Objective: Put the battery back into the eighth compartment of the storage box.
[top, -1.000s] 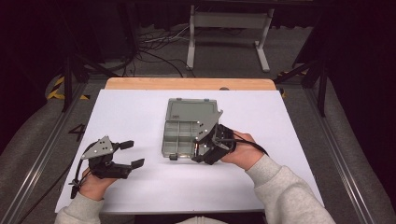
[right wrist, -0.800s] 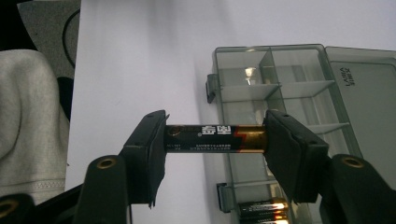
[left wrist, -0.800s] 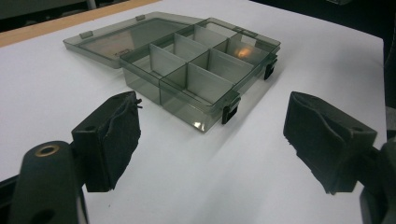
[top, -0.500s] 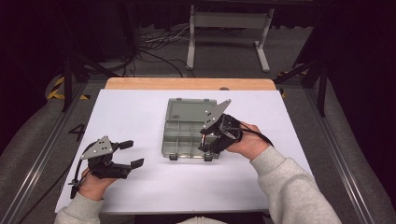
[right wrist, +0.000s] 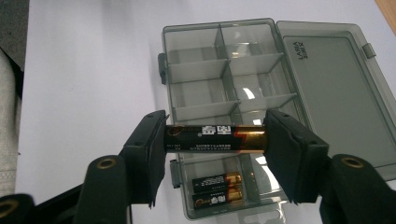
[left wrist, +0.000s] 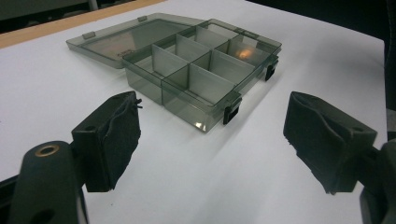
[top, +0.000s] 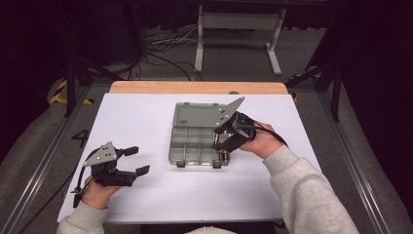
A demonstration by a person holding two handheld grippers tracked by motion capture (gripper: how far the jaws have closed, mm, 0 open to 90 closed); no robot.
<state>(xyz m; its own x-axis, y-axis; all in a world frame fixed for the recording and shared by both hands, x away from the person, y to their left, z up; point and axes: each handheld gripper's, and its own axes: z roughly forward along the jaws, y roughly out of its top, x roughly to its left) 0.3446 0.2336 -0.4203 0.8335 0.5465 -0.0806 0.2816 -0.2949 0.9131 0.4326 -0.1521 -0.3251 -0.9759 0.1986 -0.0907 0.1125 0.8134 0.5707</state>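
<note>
Compared with one second ago, the right claw has moved away from the person along the right side of the box, from its near right corner toward the middle of that side, and it now hangs over the compartments. The left claw rests at the same place on the white desk as before, well apart from the box.

The right claw is about half open and is closed on a black and gold cylindrical battery, holding it by its two ends, so that the battery lies across between the two pads. In the right gripper view the battery is above the box, near the border between two compartments. The left claw is wide open and holds nothing; its two black pads point toward the box.

The smoky grey transparent plastic box lies in the middle of the desk with its lid opened flat on the far side. Nothing stands between the claws and the box. Thin walls divide the box into two rows of compartments. In one end compartment, just under the right claw, lie two more black and gold batteries side by side. The other compartments that I can see are empty.
</note>
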